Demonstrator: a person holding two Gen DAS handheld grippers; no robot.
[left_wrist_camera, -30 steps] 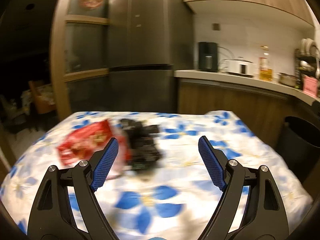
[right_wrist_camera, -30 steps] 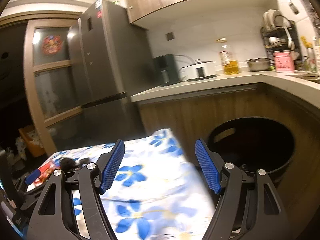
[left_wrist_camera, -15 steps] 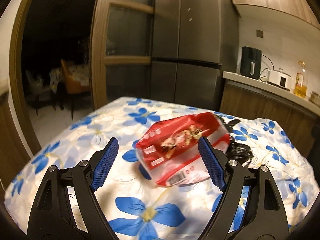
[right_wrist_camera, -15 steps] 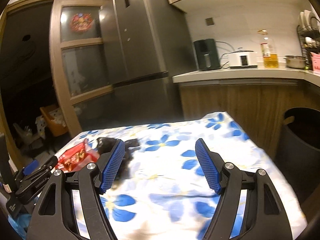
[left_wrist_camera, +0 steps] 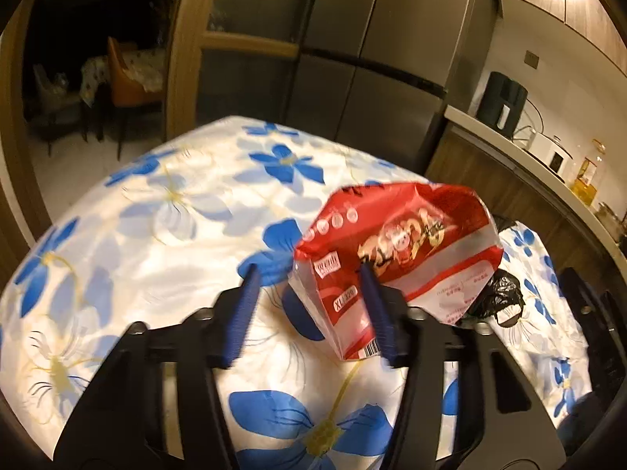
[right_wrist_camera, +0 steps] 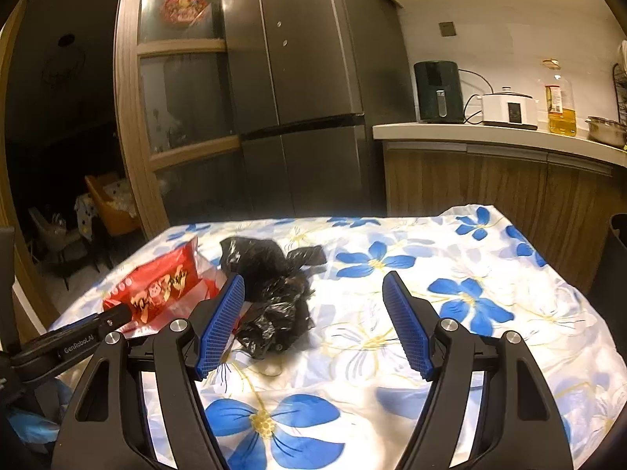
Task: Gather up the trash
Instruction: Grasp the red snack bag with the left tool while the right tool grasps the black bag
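A red and white snack bag (left_wrist_camera: 395, 262) lies on the table with the blue-flower cloth (left_wrist_camera: 164, 211). My left gripper (left_wrist_camera: 309, 305) is open, with its jaws around the bag's near corner; whether the right finger (left_wrist_camera: 376, 313) touches the bag I cannot tell. A crumpled black plastic bag (right_wrist_camera: 270, 290) lies beside the red bag (right_wrist_camera: 160, 290); it also shows in the left wrist view (left_wrist_camera: 493, 297). My right gripper (right_wrist_camera: 313, 325) is open and empty, just right of the black bag and a little short of it. The left gripper's finger (right_wrist_camera: 78, 337) reaches the red bag from the left.
A dark bin's rim (right_wrist_camera: 617, 235) stands off the table's right side. A fridge (right_wrist_camera: 301, 98) and a wooden counter (right_wrist_camera: 501, 141) with appliances are behind. A doorway (left_wrist_camera: 90, 78) to a dim room with chairs is far left.
My left gripper has swung left and come close over the red bag, its jaws narrowing around the bag's corner. My right gripper has swung left from the bin to face the black bag.
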